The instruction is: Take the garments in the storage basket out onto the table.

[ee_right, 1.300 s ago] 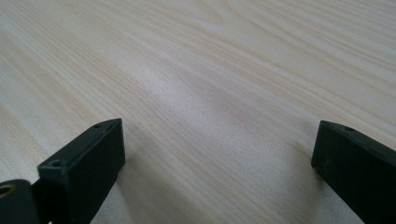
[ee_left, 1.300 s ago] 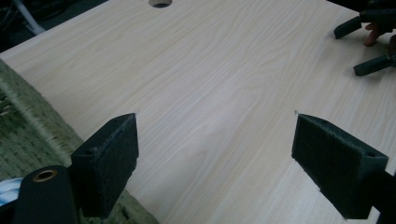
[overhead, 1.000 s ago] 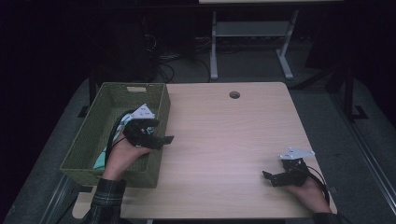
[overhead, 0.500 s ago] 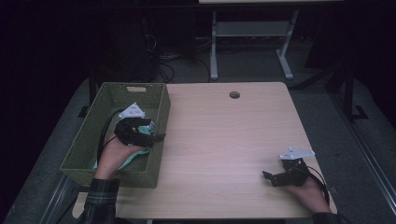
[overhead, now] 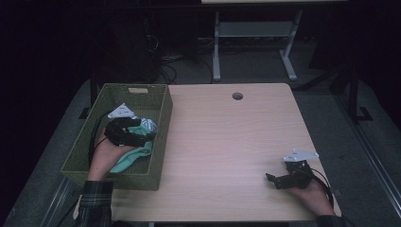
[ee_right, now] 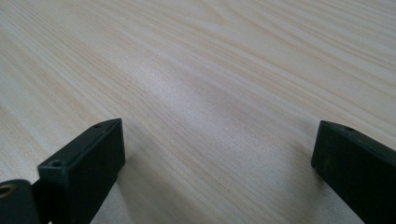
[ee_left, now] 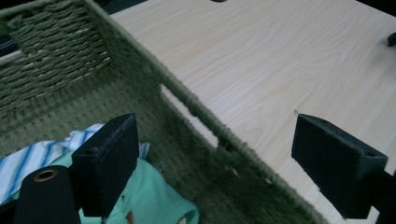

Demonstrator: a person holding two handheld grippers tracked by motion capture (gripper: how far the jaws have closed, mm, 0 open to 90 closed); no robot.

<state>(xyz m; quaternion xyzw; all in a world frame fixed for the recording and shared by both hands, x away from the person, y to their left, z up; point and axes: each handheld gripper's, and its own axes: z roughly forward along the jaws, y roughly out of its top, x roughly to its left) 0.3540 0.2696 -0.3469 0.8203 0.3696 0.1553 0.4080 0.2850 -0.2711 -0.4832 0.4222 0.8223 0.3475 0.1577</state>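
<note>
Left tool released inside the green basket, poised over the mint cloth to grab it. Right tool released, parked well right of basket.

Our left forearm, in a dark plaid sleeve, comes up from the bottom edge of the high view, and our left hand holds the black two-jaw left gripper, its grey three-cornered plate facing up. In the left gripper view its jaws stand wide apart with nothing between them. Our right hand lies low at the near right and holds the black two-jaw right gripper, which seems to point left across us, though it is small there. Its jaws too are spread wide and hold nothing.
</note>
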